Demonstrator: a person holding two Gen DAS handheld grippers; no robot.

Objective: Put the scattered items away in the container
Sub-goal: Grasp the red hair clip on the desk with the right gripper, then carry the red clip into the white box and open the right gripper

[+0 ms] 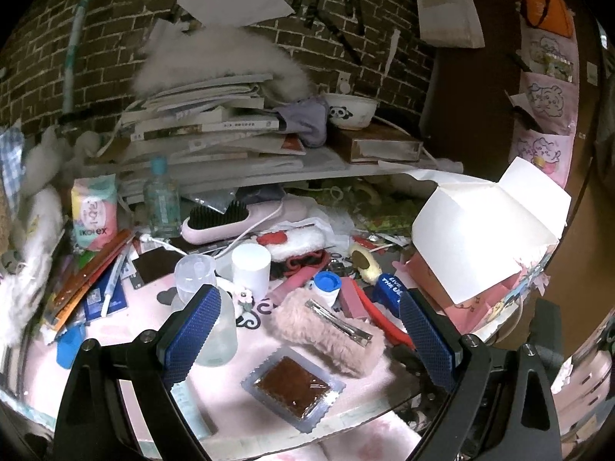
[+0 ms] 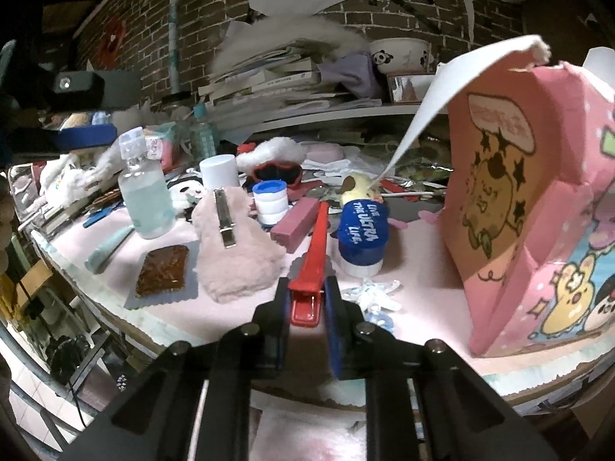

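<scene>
My right gripper (image 2: 306, 292) is shut on the near end of a long red clip (image 2: 318, 238) that lies on the pink tabletop. The pink cartoon box (image 2: 530, 199), its white flap raised, stands just to the right. My left gripper (image 1: 311, 307) hangs open above a fluffy pink hair clip (image 1: 326, 330) with a metal clasp, with nothing between its blue pads. The red clip (image 1: 388, 322) shows beside the left gripper's right finger. The box (image 1: 480, 296) sits at the right of the left wrist view.
Around the fluffy clip lie a brown sealed packet (image 2: 163, 271), a clear bottle (image 2: 144, 199), a white cylinder (image 2: 219, 171), a blue-capped lens case (image 2: 270, 201), a pink bar (image 2: 296, 223) and a blue jar (image 2: 361, 234). Stacked books (image 1: 200, 123) and a panda bowl (image 1: 351, 109) fill the shelf behind.
</scene>
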